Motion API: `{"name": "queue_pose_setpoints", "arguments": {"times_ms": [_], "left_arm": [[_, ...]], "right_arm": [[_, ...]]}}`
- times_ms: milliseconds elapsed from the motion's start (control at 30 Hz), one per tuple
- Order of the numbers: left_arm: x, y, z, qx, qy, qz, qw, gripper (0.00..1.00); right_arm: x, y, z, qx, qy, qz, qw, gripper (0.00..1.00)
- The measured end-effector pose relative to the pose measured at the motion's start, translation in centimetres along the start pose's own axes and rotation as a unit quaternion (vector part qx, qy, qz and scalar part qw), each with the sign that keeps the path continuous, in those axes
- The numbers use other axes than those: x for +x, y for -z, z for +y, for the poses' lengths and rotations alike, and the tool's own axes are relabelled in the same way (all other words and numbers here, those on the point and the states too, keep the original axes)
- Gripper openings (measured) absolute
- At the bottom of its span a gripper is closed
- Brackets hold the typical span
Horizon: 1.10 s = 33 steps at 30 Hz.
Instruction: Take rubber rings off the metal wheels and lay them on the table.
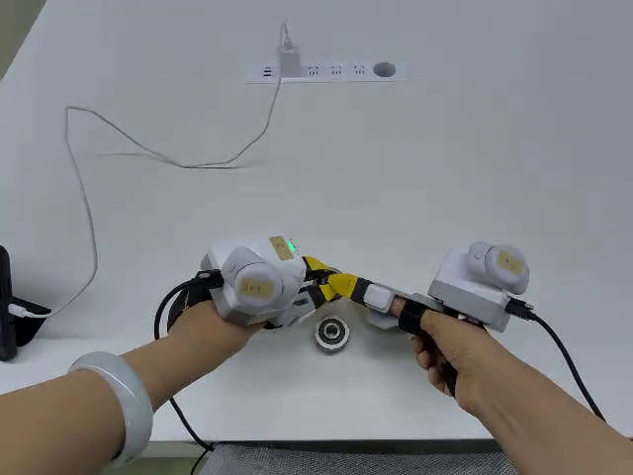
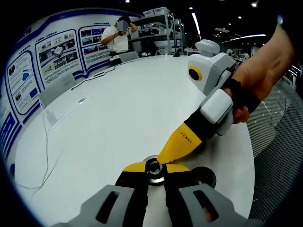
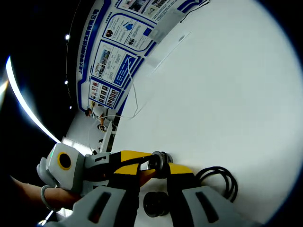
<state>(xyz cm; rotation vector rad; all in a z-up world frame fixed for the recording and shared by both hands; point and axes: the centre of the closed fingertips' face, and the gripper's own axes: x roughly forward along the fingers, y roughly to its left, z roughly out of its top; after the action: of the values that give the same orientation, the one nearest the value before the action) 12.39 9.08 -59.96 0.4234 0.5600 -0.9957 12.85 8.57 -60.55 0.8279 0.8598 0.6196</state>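
A small metal wheel (image 2: 154,167) with a dark rubber ring hangs just above the table, held between both grippers. My left gripper (image 2: 154,170) is shut on this wheel, its yellow tips on either side. From the right, my right gripper (image 3: 156,166) meets it with its jaws closed on the ring (image 3: 154,163) at the wheel's rim. In the head view the left gripper (image 1: 318,280) and right gripper (image 1: 341,285) touch tip to tip near the front edge. A second wheel (image 1: 332,333) with its black ring lies on the table just below them.
Thin black loops (image 3: 218,182) lie on the table beside the jaws; I cannot tell whether they are rings or cable. A white power strip (image 1: 321,70) with a plugged charger sits at the back, and its cable (image 1: 84,198) trails left. A dark object (image 1: 6,302) stands at the left edge.
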Motion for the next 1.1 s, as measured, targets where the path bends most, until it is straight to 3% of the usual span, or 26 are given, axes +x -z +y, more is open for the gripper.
{"name": "queue_pose_setpoints", "arguments": {"times_ms": [200, 400, 767, 1100], "left_arm": [[0.1, 0.1, 0.1, 0.0, 0.0, 0.0, 1.0, 0.12], [0.1, 0.1, 0.1, 0.001, 0.002, -0.001, 1.0, 0.12], [0.1, 0.1, 0.1, 0.0, 0.002, -0.001, 1.0, 0.12], [0.1, 0.1, 0.1, 0.0, 0.001, -0.001, 1.0, 0.12]], "right_arm": [[0.2, 0.0, -0.3, 0.005, 0.002, -0.005, 1.0, 0.21], [-0.3, -0.1, -0.4, -0.028, 0.016, 0.0, 0.9995, 0.15], [0.0, -0.2, -1.1, -0.036, 0.031, 0.003, 0.9989, 0.05], [-0.2, -0.6, -1.1, -0.039, 0.036, 0.001, 0.9986, 0.02]]}}
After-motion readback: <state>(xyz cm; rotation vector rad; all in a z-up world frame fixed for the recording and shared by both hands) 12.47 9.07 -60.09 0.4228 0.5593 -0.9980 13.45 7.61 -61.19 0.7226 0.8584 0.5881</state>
